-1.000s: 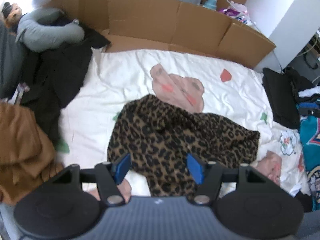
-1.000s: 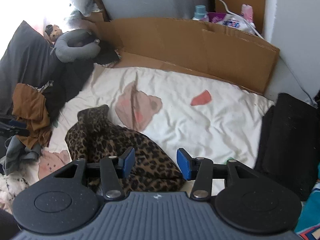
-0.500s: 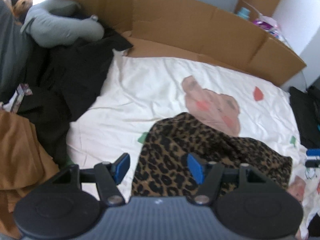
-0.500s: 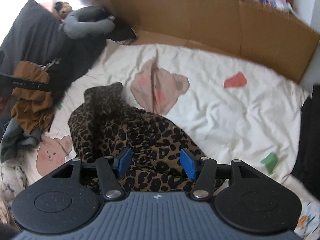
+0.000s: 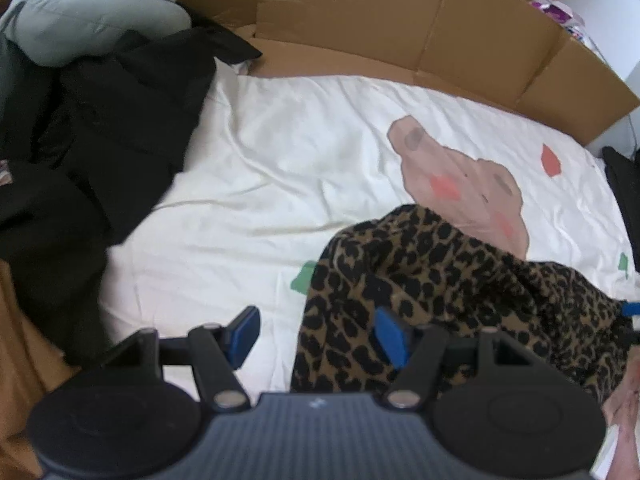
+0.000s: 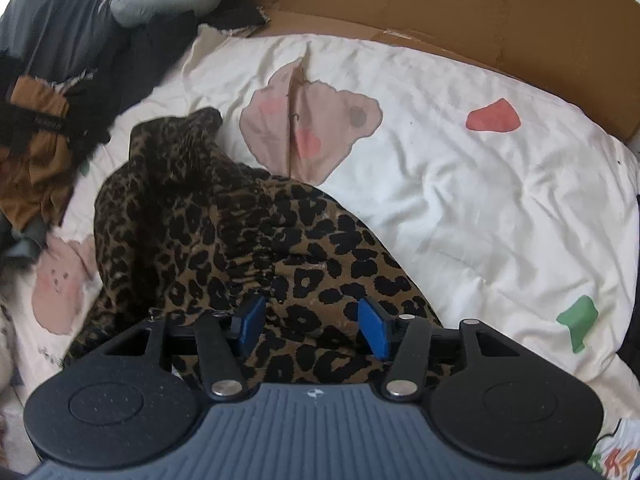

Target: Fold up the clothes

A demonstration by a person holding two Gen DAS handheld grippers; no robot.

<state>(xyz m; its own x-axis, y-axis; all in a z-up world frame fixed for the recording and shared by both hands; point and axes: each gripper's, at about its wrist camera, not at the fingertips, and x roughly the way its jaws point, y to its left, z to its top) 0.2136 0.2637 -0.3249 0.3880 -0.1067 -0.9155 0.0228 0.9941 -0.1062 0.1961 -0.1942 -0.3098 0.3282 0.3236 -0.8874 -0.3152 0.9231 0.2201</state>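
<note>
Leopard-print garment [image 6: 224, 240] lies crumpled on the bed's white sheet [image 6: 480, 200], under both claws. Right claw [image 6: 312, 326] hangs spread over its bunched fabric. Left claw [image 5: 316, 336] is spread too, straddling the garment's edge at 9 o'clock. Black clothes [image 5: 100, 140] sit toward 10 o'clock.

The left hand-held gripper [image 5: 318, 334] points forward and down, its two blue-padded fingers [image 5: 244, 330] spread wide with nothing clamped between them. The right hand-held gripper [image 6: 312, 326] is likewise angled down, its blue pads [image 6: 372, 328] parted, the jaws standing apart and gripping nothing.
</note>
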